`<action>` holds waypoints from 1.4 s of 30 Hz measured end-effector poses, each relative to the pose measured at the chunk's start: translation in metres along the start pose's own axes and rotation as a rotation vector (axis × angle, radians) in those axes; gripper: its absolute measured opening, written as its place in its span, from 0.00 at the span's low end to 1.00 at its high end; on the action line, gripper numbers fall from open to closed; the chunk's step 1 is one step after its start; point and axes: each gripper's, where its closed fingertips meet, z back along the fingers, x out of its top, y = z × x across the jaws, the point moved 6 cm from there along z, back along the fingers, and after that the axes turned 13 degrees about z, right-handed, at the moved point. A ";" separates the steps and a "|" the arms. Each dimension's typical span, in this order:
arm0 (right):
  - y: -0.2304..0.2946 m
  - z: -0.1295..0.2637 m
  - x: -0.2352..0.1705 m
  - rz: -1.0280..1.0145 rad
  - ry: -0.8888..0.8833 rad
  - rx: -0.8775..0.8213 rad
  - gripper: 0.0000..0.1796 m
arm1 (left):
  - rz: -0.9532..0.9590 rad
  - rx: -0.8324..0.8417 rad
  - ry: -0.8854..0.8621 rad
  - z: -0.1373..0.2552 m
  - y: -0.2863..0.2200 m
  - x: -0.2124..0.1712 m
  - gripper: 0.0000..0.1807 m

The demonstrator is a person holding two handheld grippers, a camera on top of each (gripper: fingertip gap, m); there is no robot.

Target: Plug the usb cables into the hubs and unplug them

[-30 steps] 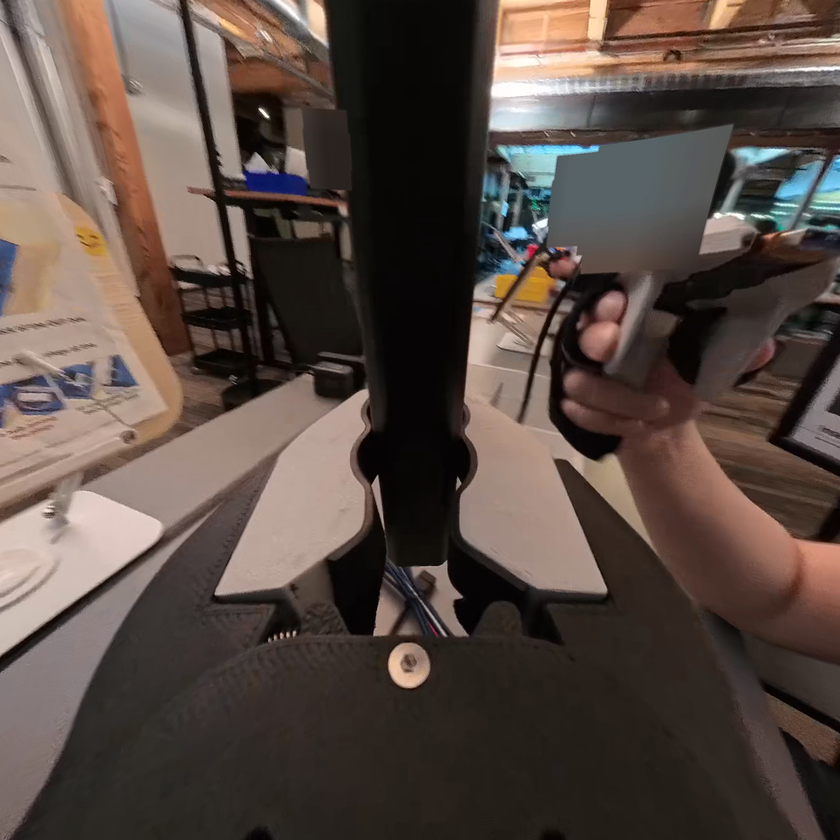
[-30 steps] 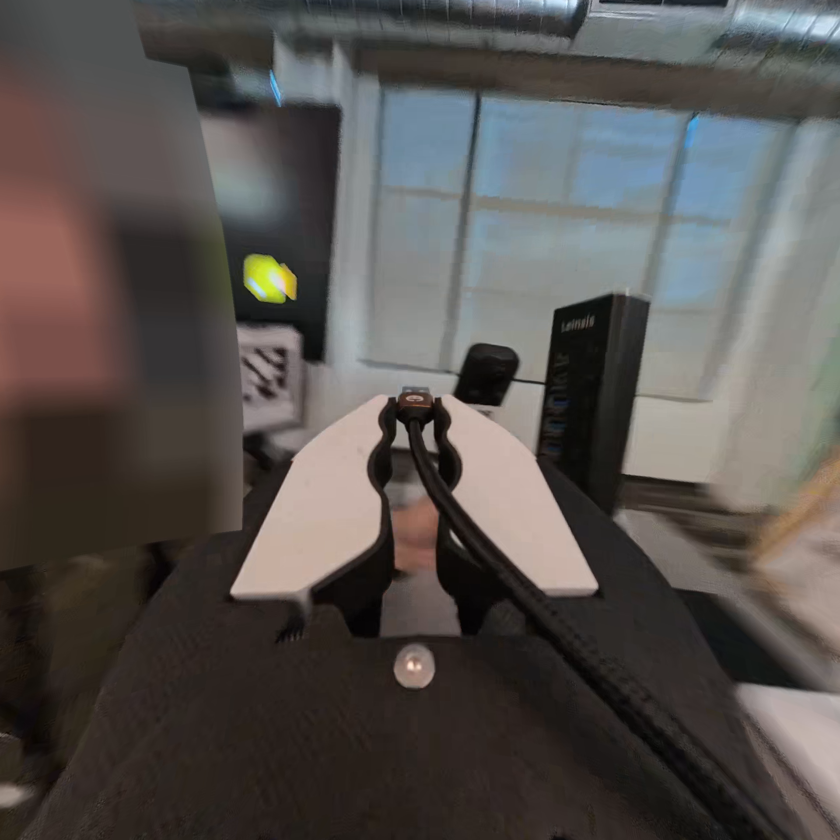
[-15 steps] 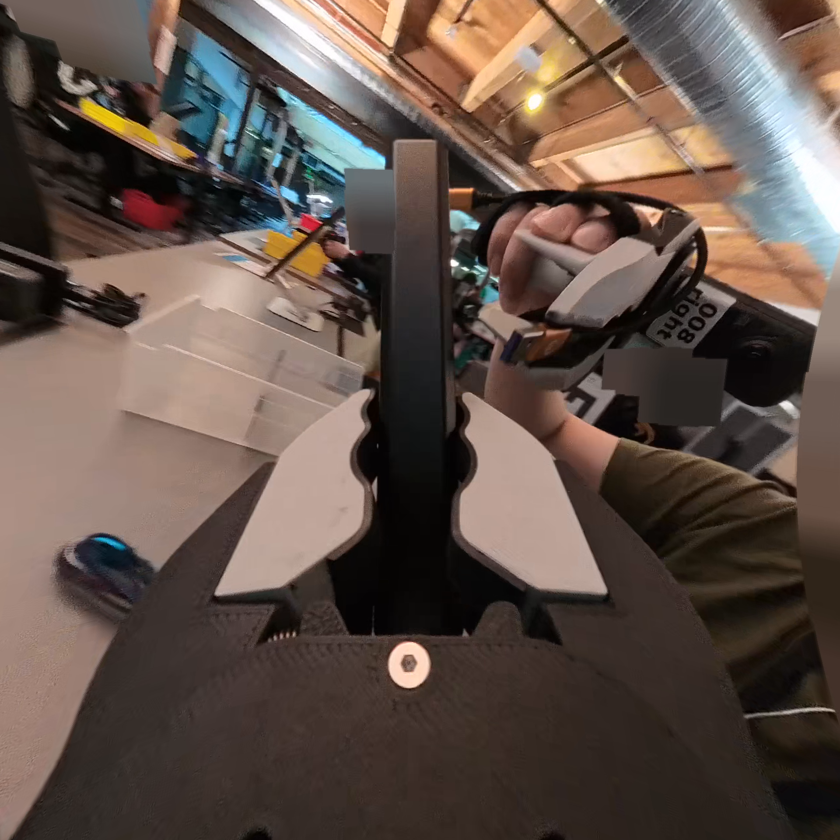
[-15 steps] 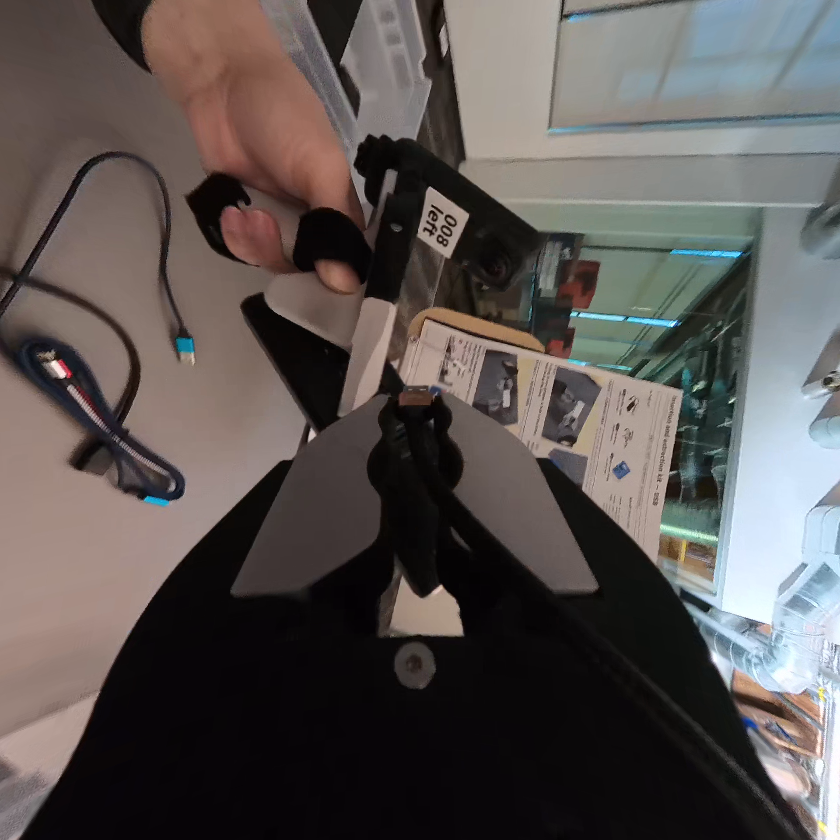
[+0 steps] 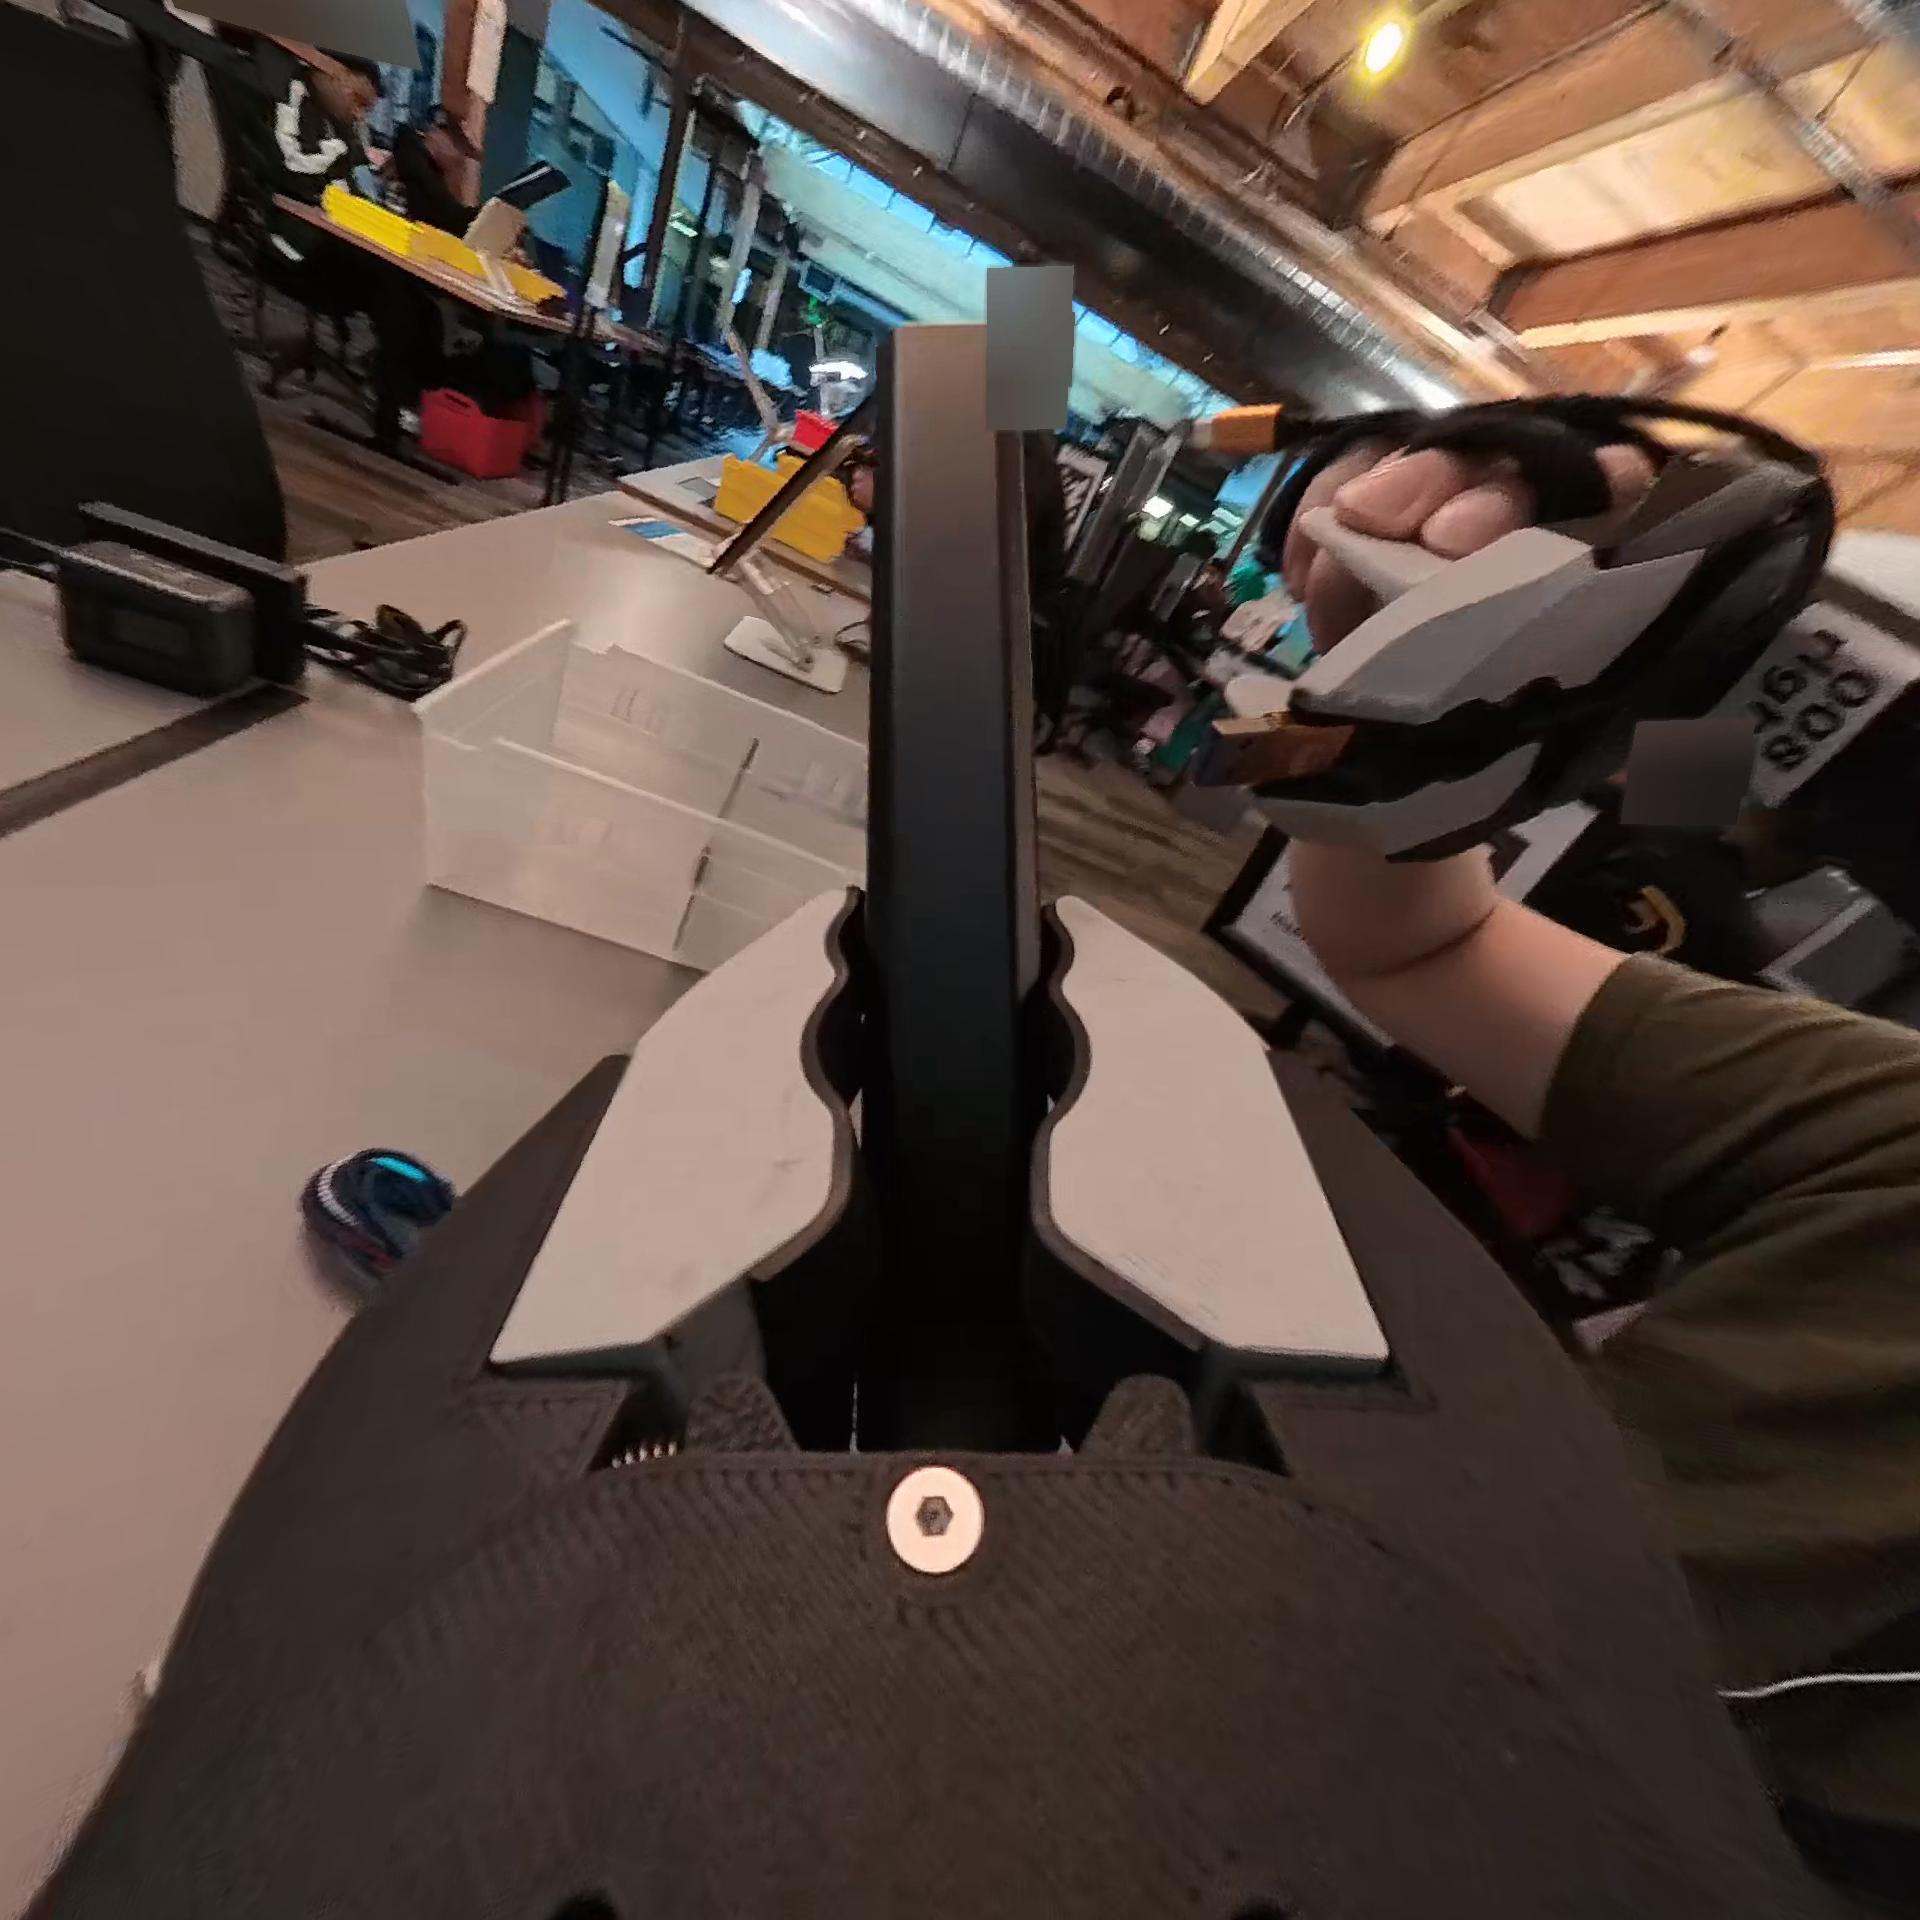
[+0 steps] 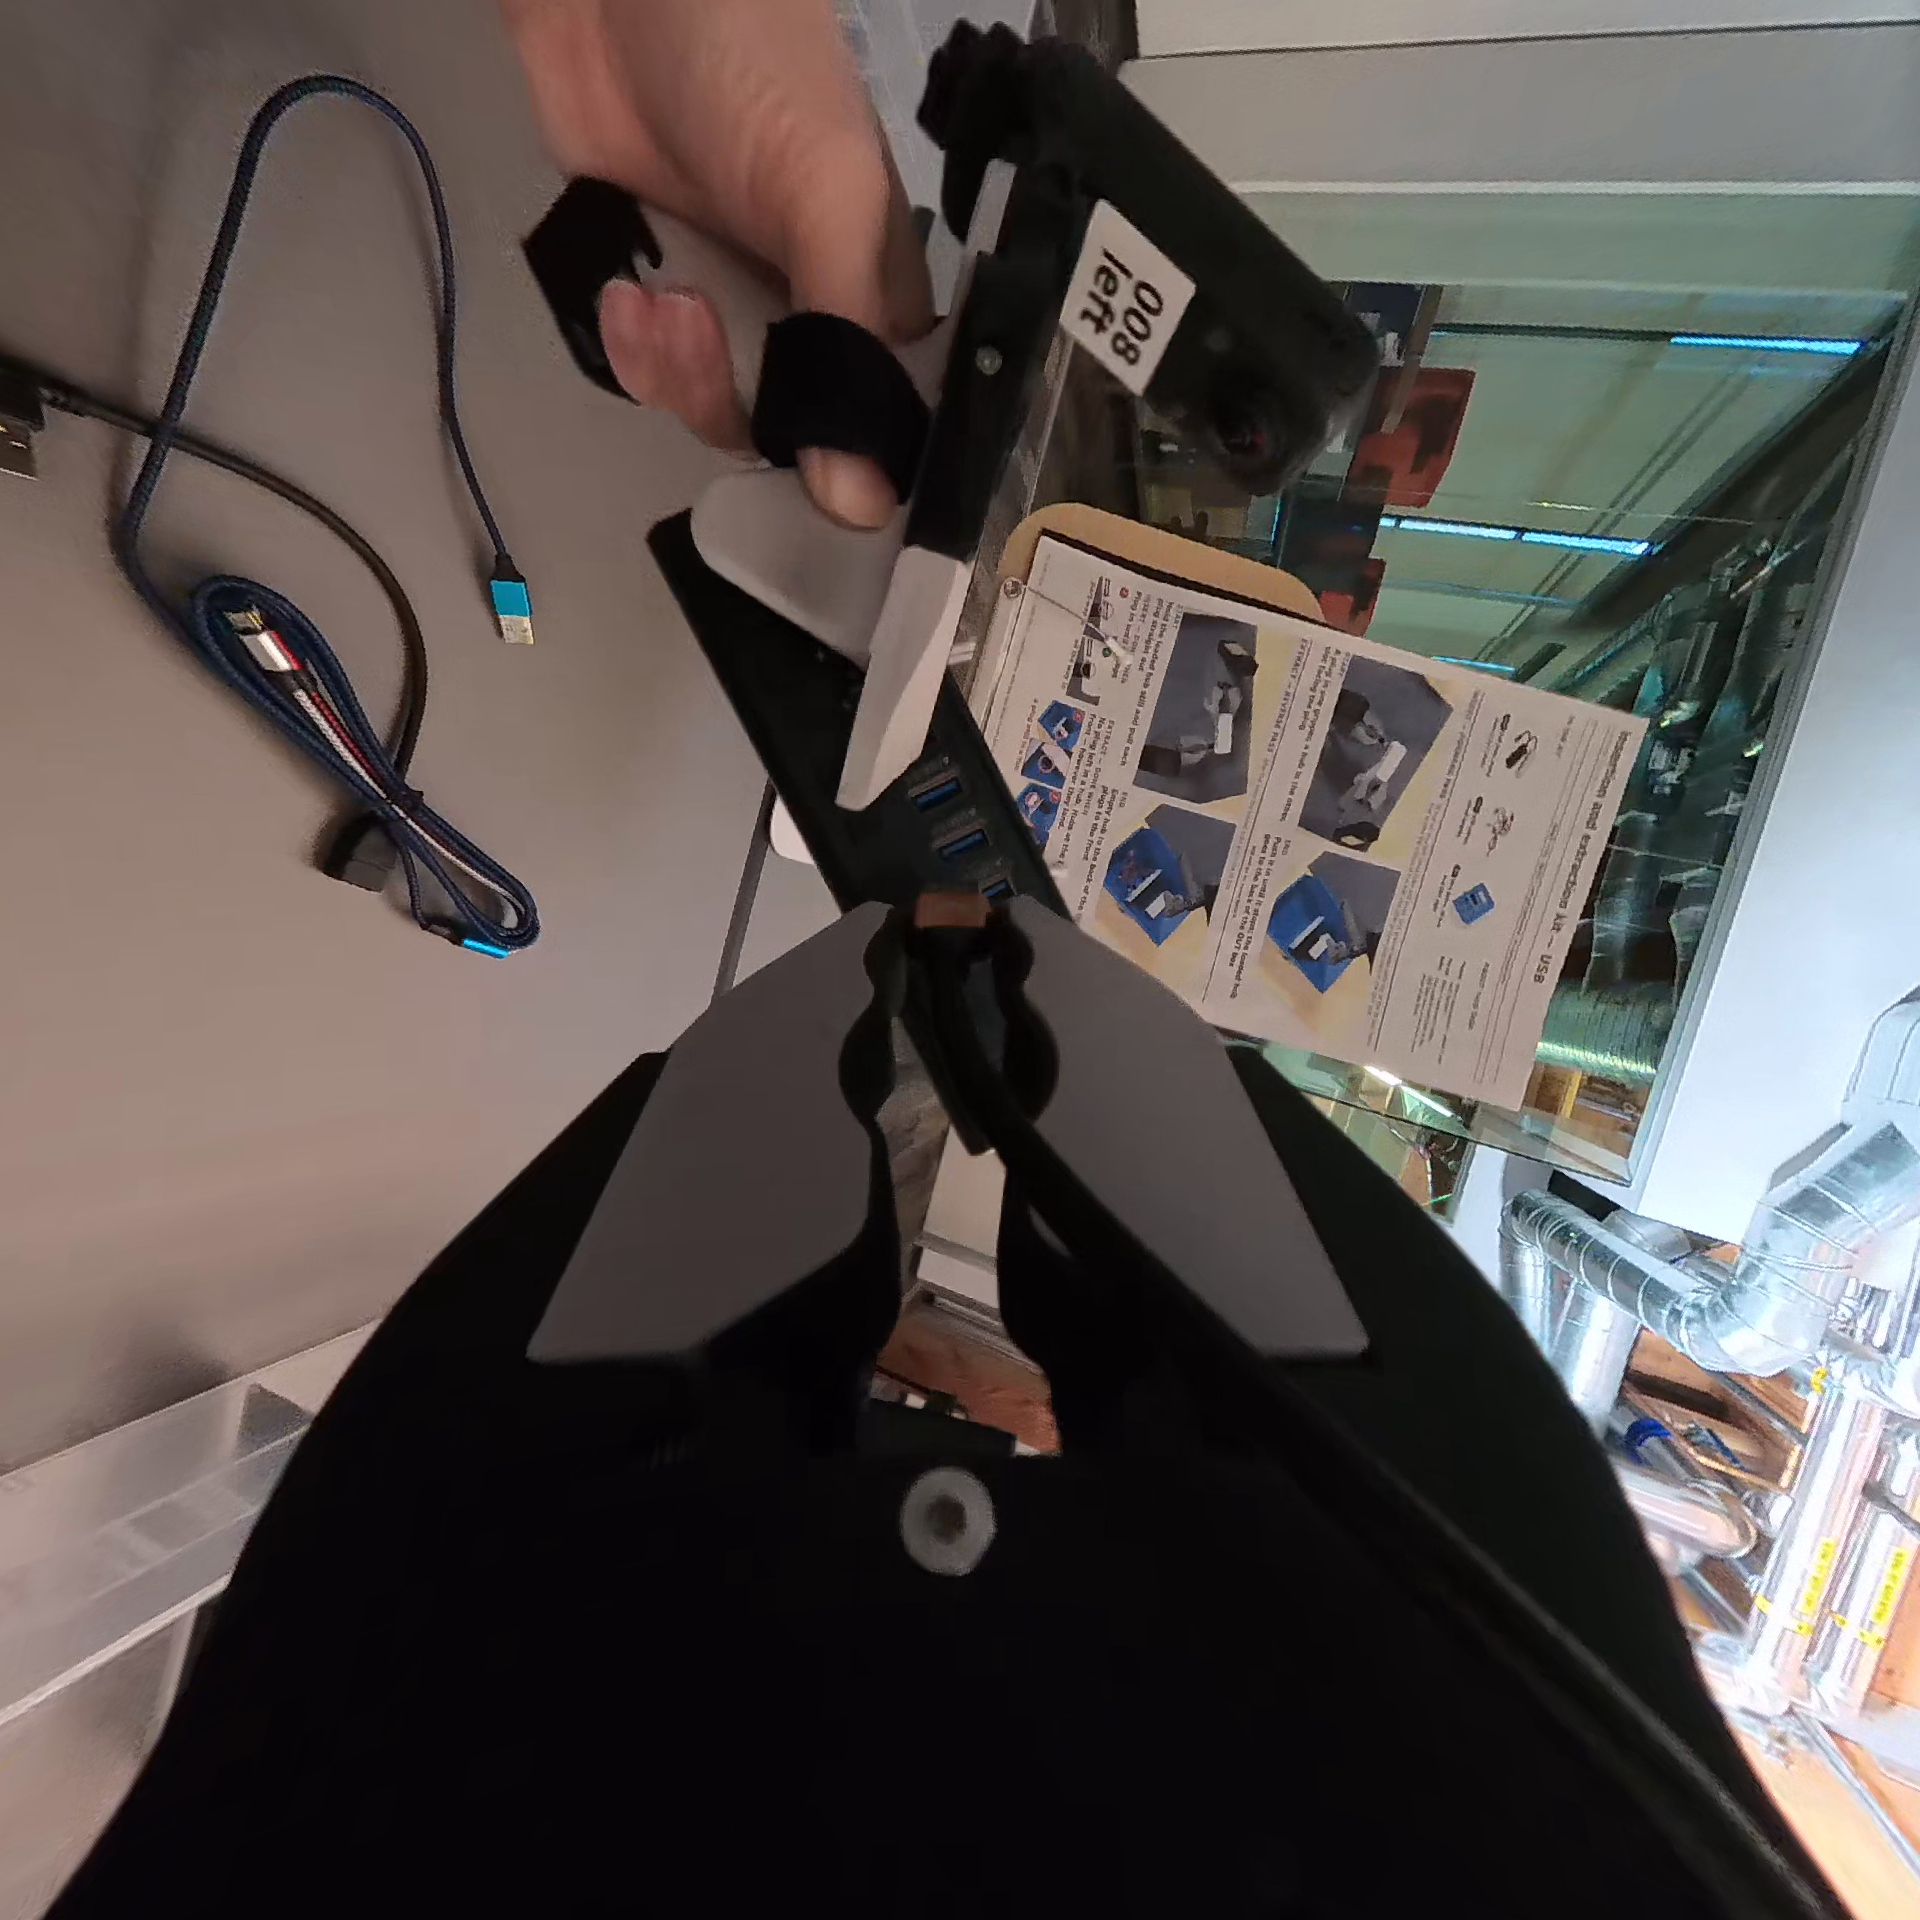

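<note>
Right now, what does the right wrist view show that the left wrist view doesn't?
Only the right wrist view shows the hub's blue ports, the loose blue cable on the table and the instruction sheet. Only the left wrist view shows the clear bins and a black power brick. Both show the black hub clamped in the left tool and the USB plug held in the right tool.

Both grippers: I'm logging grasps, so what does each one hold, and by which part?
Left gripper clamps the black hub by its lower body. Right gripper pinches the black USB cable just behind its plug.
</note>
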 end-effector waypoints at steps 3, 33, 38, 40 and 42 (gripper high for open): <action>-0.004 -0.005 0.005 0.068 0.030 0.015 0.09 | -0.024 0.039 0.012 0.001 -0.002 0.000 0.16; -0.007 -0.051 0.014 0.254 0.097 0.226 0.09 | -0.032 0.116 0.058 0.004 -0.002 0.001 0.16; -0.009 -0.054 0.014 0.254 0.102 0.244 0.09 | -0.054 0.133 0.055 0.006 -0.002 0.002 0.16; -0.010 -0.053 0.014 0.257 0.103 0.242 0.09 | -0.055 0.125 0.053 0.006 -0.003 0.003 0.16; -0.012 -0.052 0.015 0.251 0.111 0.240 0.09 | -0.060 0.122 0.045 0.007 -0.005 0.004 0.16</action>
